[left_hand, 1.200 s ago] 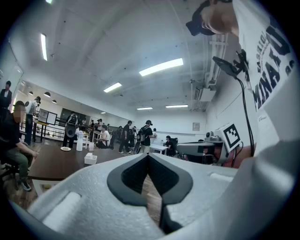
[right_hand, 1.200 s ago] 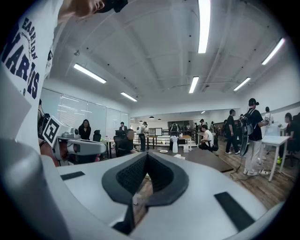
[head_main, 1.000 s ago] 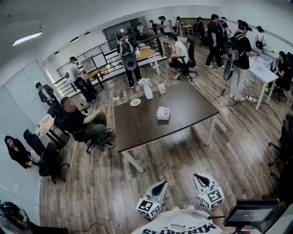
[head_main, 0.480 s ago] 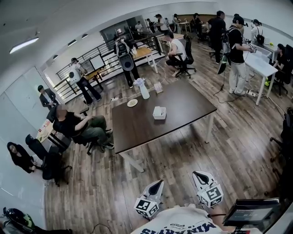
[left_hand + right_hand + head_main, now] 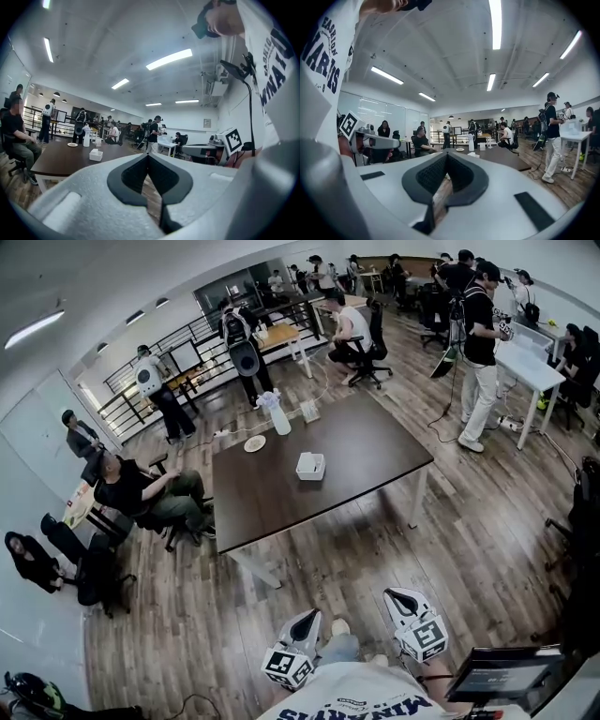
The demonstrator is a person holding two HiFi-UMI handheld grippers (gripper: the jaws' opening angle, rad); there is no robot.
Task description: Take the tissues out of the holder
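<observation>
Dark-brown rectangular table (image 5: 366, 451): stands on a wood-plank floor (image 5: 394, 549), well ahead of both grippers and apart from their tips.
White square tissue holder (image 5: 310, 466): sits near the table's middle, well ahead of the 2 grippers. The left gripper view shows the holder (image 5: 96, 154) ahead and to the left of the jaw tips. The right gripper view shows it (image 5: 473, 155) ahead and just right of the tips. It is too small to tell whether tissue sticks out.
Left gripper (image 5: 305, 620): held low, close to the person's white printed shirt (image 5: 356, 697), and pointing toward the table. In its own view the left gripper (image 5: 149, 157) has its 2 jaws together at the tips, with nothing between them.
Right gripper (image 5: 401, 598): beside the left one and pointing the same way. In its own view the right gripper (image 5: 446, 153) has its jaws closed and empty.
White spray bottle (image 5: 278, 415): upright near the table's far edge, beyond the holder from the grippers and a little left of it.
White round plate (image 5: 254, 442): on the table just left of the bottle.
Seated person in black (image 5: 141, 493): on a chair at the table's left side, far ahead and left of the left gripper.
</observation>
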